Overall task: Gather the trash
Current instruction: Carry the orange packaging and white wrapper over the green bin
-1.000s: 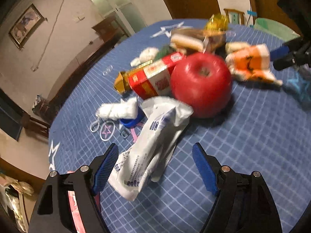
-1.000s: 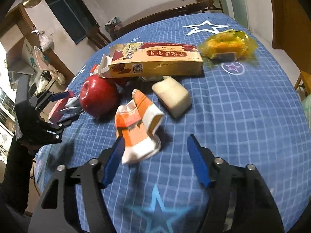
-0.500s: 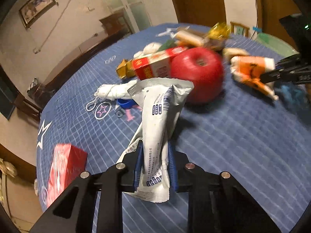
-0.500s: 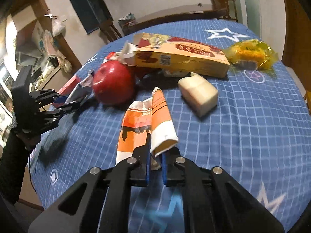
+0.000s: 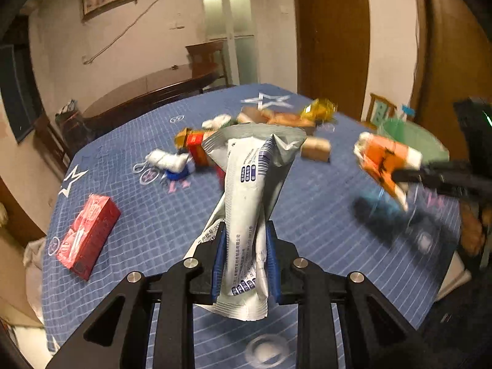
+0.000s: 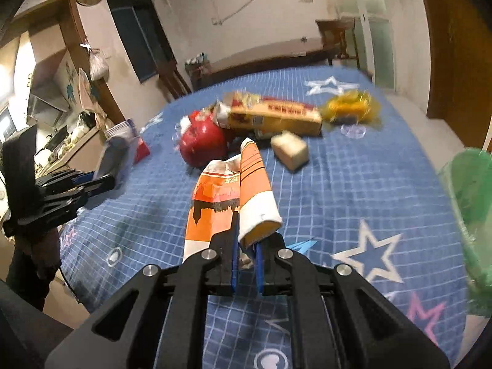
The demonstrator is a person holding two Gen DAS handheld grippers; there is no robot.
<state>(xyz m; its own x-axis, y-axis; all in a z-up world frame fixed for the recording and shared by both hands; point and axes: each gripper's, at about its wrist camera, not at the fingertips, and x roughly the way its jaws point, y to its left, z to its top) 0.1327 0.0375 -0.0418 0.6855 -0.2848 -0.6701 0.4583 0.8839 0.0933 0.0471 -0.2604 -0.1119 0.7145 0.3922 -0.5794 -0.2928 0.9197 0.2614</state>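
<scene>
- Two tongs each grip a piece of trash above the blue-checked bench (image 5: 307,203).
- Left tongs (image 5: 244,264) are clenched on a white foil wrapper (image 5: 246,203), which stands up and out between the blue pads.
- Right tongs (image 6: 246,263) are clenched on a crumpled orange-and-white paper bag (image 6: 229,196), lifted off the bench.
- Beyond the right tongs lie a red apple (image 6: 201,146), a yellow carton (image 6: 273,117) and a pale block (image 6: 290,150).
- Left of the left tongs sits a red box (image 5: 84,240).
</scene>
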